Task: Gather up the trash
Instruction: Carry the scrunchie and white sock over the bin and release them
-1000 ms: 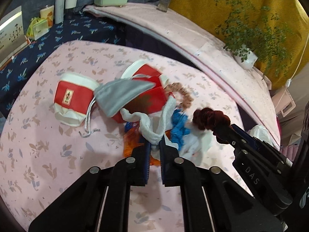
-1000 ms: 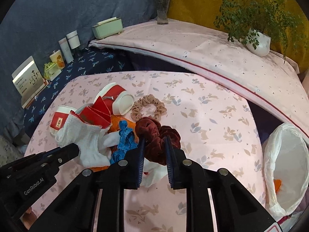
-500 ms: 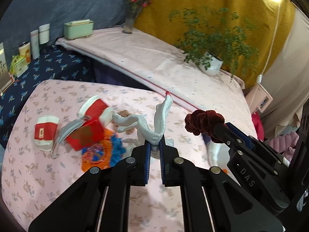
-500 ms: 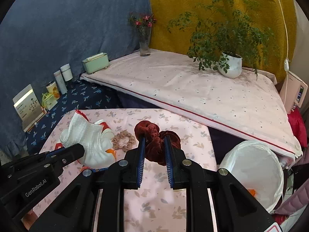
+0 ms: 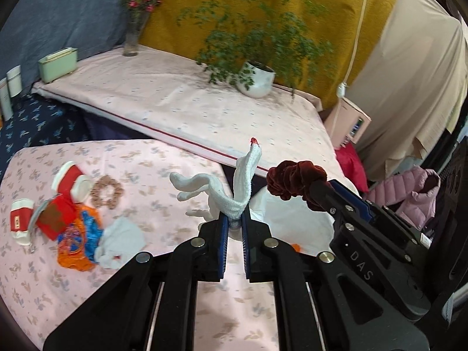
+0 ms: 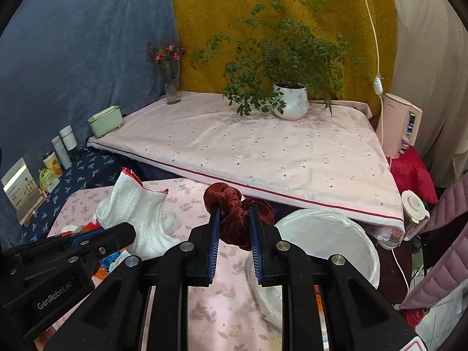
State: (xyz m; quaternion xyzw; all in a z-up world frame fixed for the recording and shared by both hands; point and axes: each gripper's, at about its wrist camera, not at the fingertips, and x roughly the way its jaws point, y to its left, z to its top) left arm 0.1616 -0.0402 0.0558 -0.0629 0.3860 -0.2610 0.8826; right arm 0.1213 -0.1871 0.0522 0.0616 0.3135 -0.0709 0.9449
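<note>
The left gripper (image 5: pixel 234 225) is pinching a white glove (image 5: pixel 234 193) between narrow jaws, its loose ends sticking up ahead of them. The right gripper (image 6: pixel 234 222) is clamping a dark red scrunchie (image 6: pixel 231 210), which bulges out past the jaw tips. The white-lined bin (image 6: pixel 330 234) is sitting just ahead and to the right of the right jaws. Best to be carrying each item fully over the rim before parting the jaws, so nothing is draping outside.

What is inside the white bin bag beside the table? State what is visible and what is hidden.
The bin bag shows mostly bare white lining. The left view shows one orange scrap in it. The right gripper and dark red scrunchie cover its near side.
</note>
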